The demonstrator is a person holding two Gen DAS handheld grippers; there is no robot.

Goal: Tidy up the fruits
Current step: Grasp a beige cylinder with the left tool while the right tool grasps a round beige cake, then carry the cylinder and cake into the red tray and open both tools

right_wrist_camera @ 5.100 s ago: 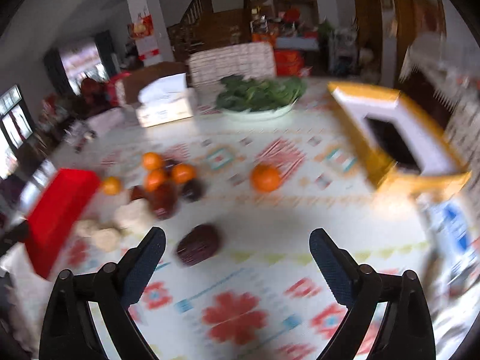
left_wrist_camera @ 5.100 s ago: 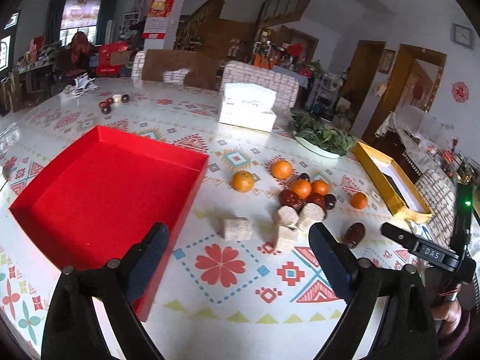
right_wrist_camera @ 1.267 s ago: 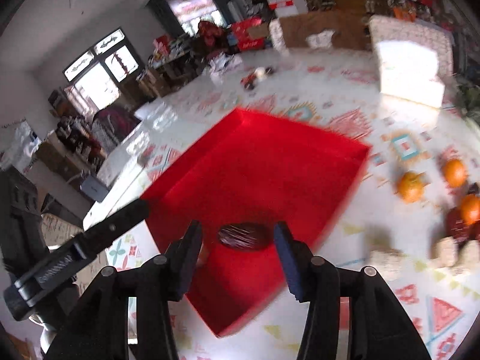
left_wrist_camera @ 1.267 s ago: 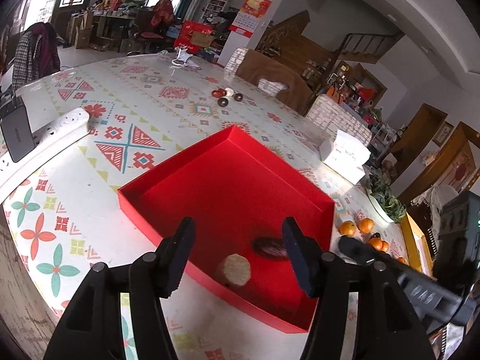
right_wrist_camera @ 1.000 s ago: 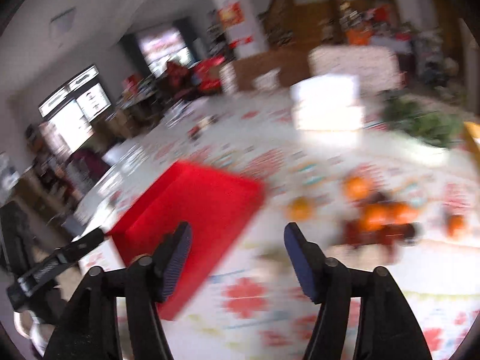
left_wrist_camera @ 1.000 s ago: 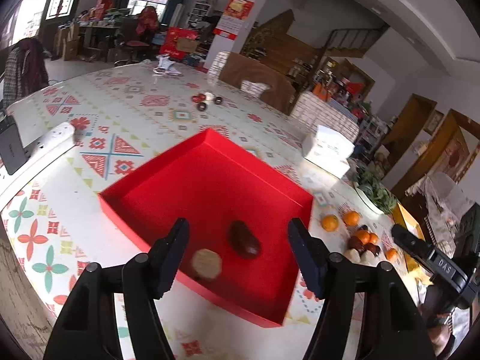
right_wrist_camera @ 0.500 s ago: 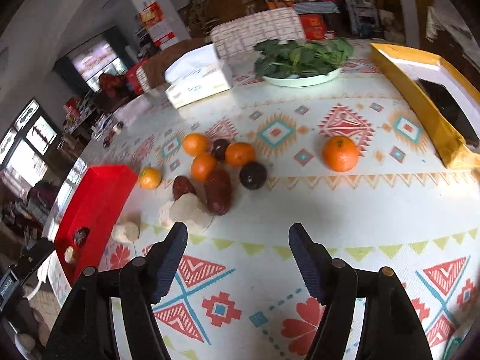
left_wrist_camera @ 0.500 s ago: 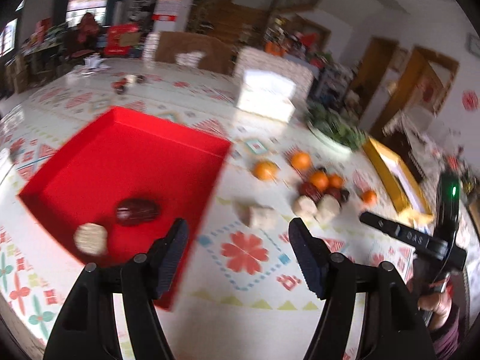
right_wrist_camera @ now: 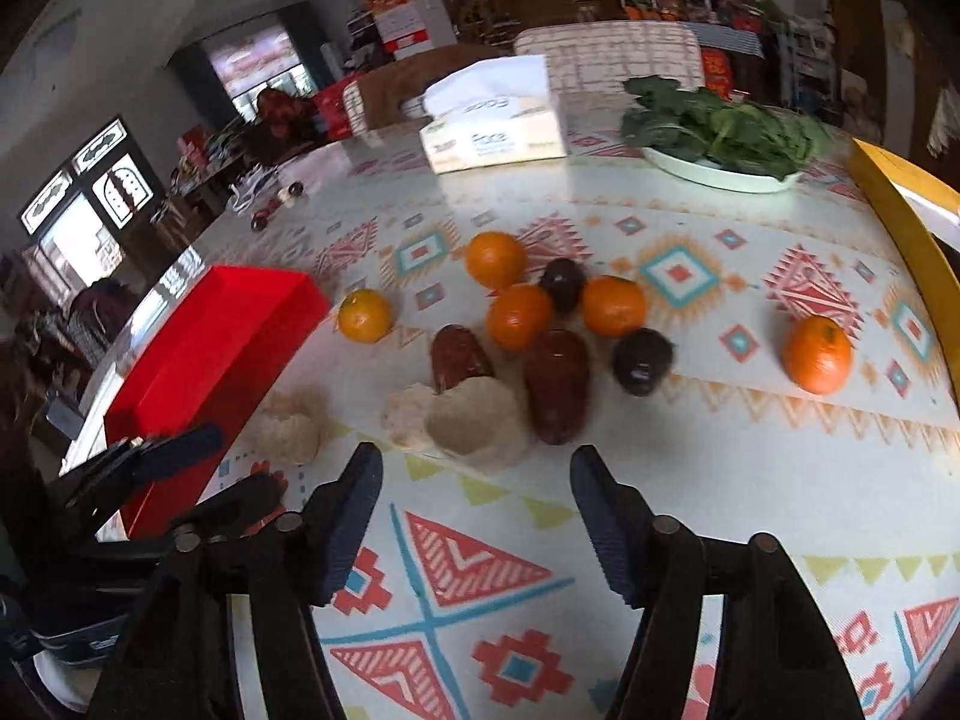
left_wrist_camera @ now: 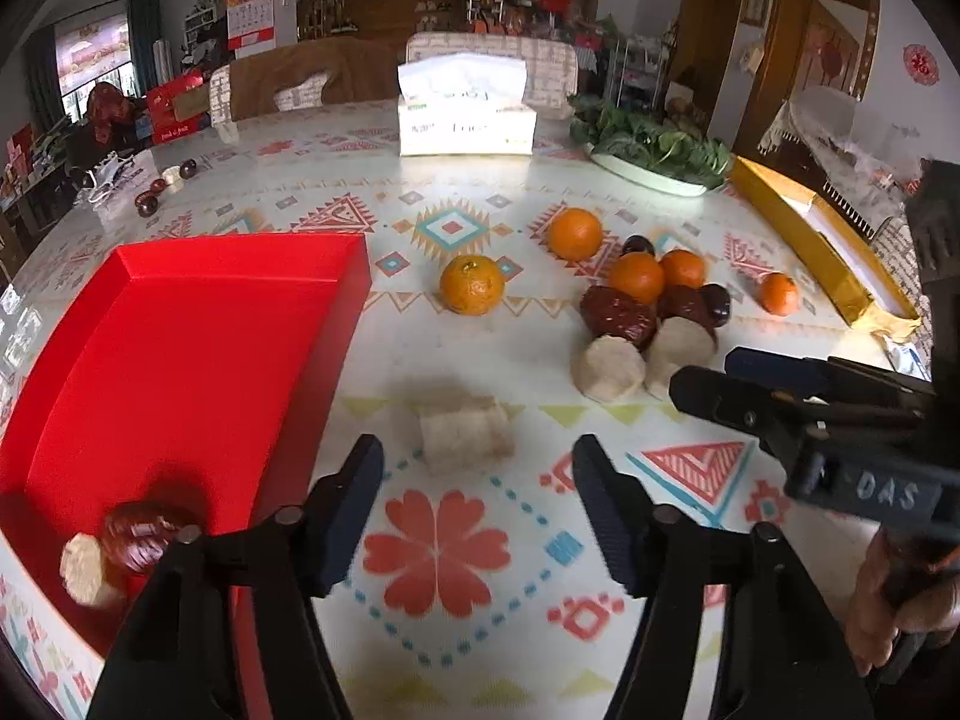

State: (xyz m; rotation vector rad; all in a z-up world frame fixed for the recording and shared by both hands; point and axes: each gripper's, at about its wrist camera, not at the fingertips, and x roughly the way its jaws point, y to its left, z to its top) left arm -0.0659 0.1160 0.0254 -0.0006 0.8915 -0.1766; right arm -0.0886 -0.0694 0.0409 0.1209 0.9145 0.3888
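A red tray (left_wrist_camera: 180,348) lies at the left and holds a dark red date (left_wrist_camera: 141,537) and a pale chunk (left_wrist_camera: 81,567) at its near corner. My left gripper (left_wrist_camera: 477,486) is open and empty, just short of a lone pale chunk (left_wrist_camera: 465,435) on the table. My right gripper (right_wrist_camera: 474,492) is open and empty, just short of two pale chunks (right_wrist_camera: 474,423) in the fruit pile. Several oranges (right_wrist_camera: 519,315), red dates (right_wrist_camera: 555,384) and dark plums (right_wrist_camera: 642,360) lie behind them. The tray also shows in the right wrist view (right_wrist_camera: 204,354).
A tissue box (left_wrist_camera: 465,111) and a plate of greens (left_wrist_camera: 654,150) stand at the back. A yellow box (left_wrist_camera: 810,240) lies at the right. One orange (right_wrist_camera: 819,354) sits apart at the right. The patterned tablecloth (left_wrist_camera: 444,546) covers the table.
Both grippers have left the red tray and swung right and down toward the fruit pile. The date and a pale chunk stay in the tray. Both grippers are empty.
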